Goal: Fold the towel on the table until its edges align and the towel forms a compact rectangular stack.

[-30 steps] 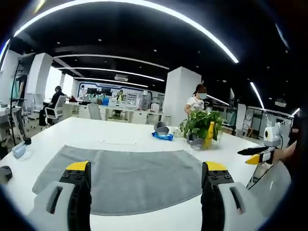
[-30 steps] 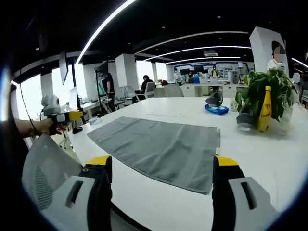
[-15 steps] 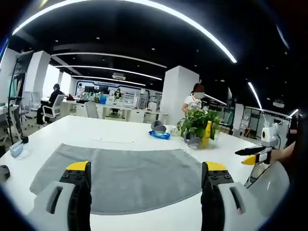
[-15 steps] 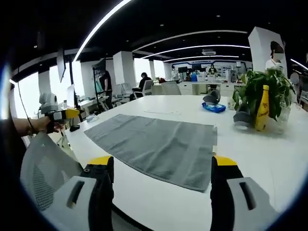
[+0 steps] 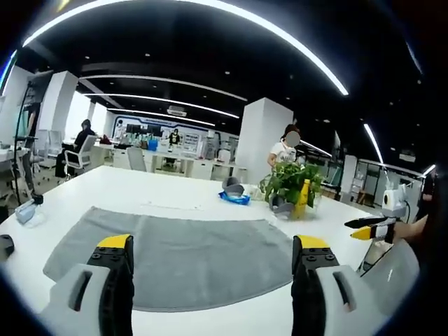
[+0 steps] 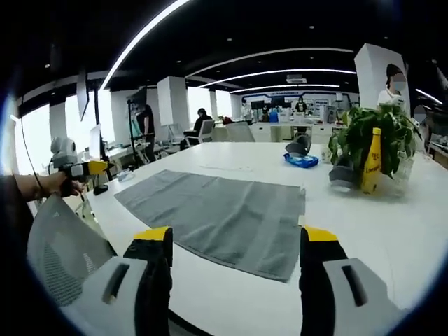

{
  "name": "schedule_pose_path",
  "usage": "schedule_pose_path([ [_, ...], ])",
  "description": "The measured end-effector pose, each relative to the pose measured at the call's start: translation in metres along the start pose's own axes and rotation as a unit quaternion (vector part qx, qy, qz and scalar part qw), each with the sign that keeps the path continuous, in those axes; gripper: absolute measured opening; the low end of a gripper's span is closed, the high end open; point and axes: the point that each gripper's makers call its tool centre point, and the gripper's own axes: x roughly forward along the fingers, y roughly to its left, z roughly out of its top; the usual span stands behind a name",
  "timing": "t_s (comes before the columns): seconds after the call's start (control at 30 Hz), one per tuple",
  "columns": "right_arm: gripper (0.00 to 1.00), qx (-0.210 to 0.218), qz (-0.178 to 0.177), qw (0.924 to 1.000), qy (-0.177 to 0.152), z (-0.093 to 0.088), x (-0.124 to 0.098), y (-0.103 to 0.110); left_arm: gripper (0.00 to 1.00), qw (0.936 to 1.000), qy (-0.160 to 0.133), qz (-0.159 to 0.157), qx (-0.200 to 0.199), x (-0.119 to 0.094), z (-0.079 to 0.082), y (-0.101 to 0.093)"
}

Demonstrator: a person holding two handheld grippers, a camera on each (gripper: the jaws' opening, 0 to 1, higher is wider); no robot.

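Nothing of the folding had been done at this moment, as far as the two views showed. The towel [image 5: 175,259] lay spread in a single flat layer on the white table [image 5: 140,192], grey and smooth, with no edge turned over and no crease visible; its near edge ran close to the table's near side. In the right gripper view the same towel [image 6: 217,213] lay at an angle across the table [image 6: 392,231], with its near right corner close to that gripper's jaws. The left gripper [image 5: 210,269] hung above the near edge of the towel with its yellow-tipped jaws spread wide and nothing between them. The right gripper [image 6: 234,255] was likewise spread wide and empty, held off the towel near the table's edge. Each gripper also appeared in the other's view, held by a hand at the side, away from the cloth. Farther back on the table stood a potted plant [image 5: 287,182] with a yellow bottle [image 5: 303,197] beside it and a blue packet [image 5: 234,198], all well apart from the towel. By my judgement the whole job remained: taking hold of an edge or two corners, bringing them across to meet the opposite edge, then folding again until a compact rectangle was formed.
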Motion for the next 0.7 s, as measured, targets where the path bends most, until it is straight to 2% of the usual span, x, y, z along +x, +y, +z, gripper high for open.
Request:
schedule_pose_path([
  [0.07, 0.72, 0.012, -0.007, 0.9997, -0.019, 0.007, -0.003, -0.004, 0.96, 0.9999, -0.009, 0.006, 0.002, -0.002, 0.004, 0.002],
  [0.17, 0.71, 0.017, -0.022, 0.9996, 0.005, -0.003, -0.004, -0.012, 0.95, 0.9998, -0.009, 0.019, 0.002, -0.003, 0.004, 0.006],
  [0.23, 0.66, 0.031, -0.021, 0.9992, 0.017, -0.008, -0.003, -0.014, 0.95, 0.9997, -0.009, 0.021, -0.001, -0.003, 0.003, 0.007],
  [0.3, 0.56, 0.039, -0.014, 0.9986, 0.032, -0.016, -0.002, -0.017, 0.94, 0.9998, -0.009, 0.018, 0.000, -0.003, 0.003, 0.005],
  [0.37, 0.35, 0.031, 0.022, 0.9969, 0.069, -0.028, 0.001, -0.013, 0.94, 0.9998, -0.005, 0.017, 0.008, -0.003, 0.002, 0.005],
  [0.43, 0.18, 0.014, 0.041, 0.9937, 0.103, -0.037, 0.006, -0.012, 0.92, 0.9998, 0.001, 0.018, 0.011, -0.003, 0.001, 0.006],
  [0.5, 0.10, -0.009, 0.045, 0.9934, 0.105, -0.037, 0.012, -0.014, 0.91, 0.9998, 0.003, 0.015, 0.009, -0.003, -0.001, 0.005],
  [0.7, 0.12, 0.002, 0.042, 0.9945, 0.096, -0.031, 0.019, -0.013, 0.90, 0.9998, -0.003, 0.021, 0.005, -0.004, 0.001, 0.009],
])
